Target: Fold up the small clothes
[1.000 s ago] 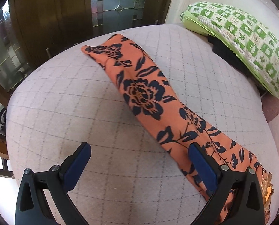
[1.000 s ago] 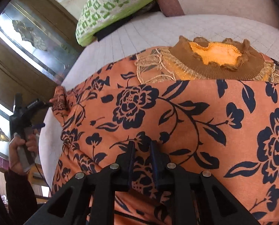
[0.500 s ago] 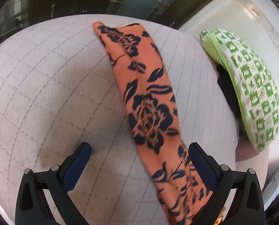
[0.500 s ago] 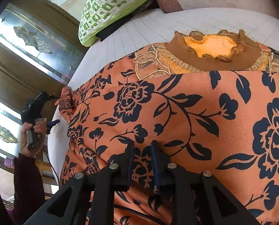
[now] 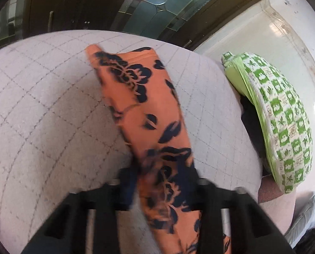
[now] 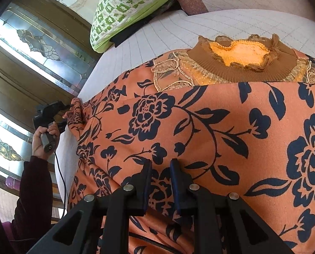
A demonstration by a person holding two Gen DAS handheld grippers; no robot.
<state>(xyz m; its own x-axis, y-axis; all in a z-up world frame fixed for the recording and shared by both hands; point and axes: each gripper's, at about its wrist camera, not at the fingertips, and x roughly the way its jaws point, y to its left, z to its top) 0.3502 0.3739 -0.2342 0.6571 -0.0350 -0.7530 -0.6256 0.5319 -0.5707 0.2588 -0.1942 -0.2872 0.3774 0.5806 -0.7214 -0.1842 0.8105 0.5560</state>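
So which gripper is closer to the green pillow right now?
Left, as far as these views show. The left gripper, clamped on the orange sleeve, has the green pillow just off to its side. The right gripper grips the garment's body, farther away.

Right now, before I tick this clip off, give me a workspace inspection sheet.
Surface: pale quilted mattress with a grid pattern.
Job's things: orange floral garment spread flat, brown ribbed collar at the far side; its sleeve stretches away along the mattress.
Clutter: green patterned pillow over dark fabric at the mattress edge.
Grippers: left gripper has just been closing and is shut on the sleeve, picture blurred; right gripper shut on the garment.
Cables: thin black cable hanging below the person's hand.
Surroundings: wooden doors with patterned glass.
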